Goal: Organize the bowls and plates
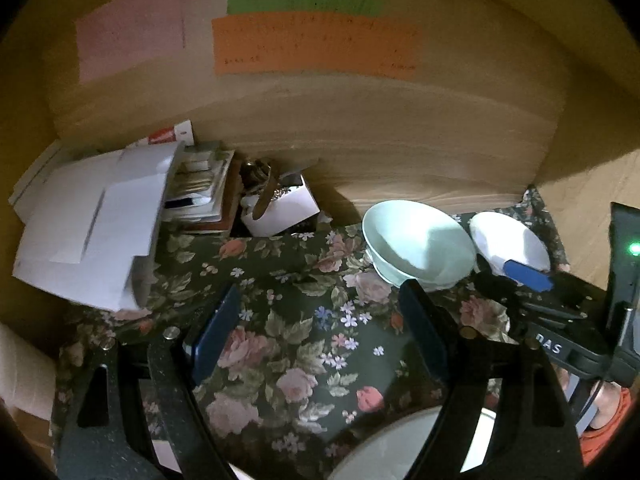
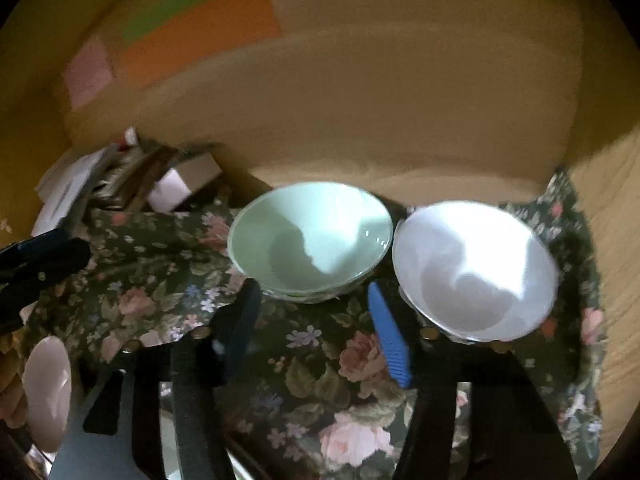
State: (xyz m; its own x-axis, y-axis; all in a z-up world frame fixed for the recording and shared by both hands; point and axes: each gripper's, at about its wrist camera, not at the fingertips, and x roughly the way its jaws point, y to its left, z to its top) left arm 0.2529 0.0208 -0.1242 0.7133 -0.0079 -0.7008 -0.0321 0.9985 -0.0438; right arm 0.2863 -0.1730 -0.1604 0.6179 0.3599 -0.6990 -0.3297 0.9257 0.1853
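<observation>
Bowls sit past your wide-open, empty jaws. Your right gripper (image 2: 320,332) has the green bowl (image 2: 310,240) at 12 o'clock and the white bowl (image 2: 474,270) at 2. Your left gripper (image 1: 320,328) hangs over the flowery cloth (image 1: 304,344).

Plate (image 1: 400,448) cut off below.

Both views were dim and warm-toned, with black fisheye corners and curved edges. Bright patches of light fell inside the green bowl (image 2: 310,240) and white bowl (image 2: 474,270), glaring at the white one's centre, beside soft shadows. The right wrist view was smeared with motion blur; the left was sharper.
</observation>
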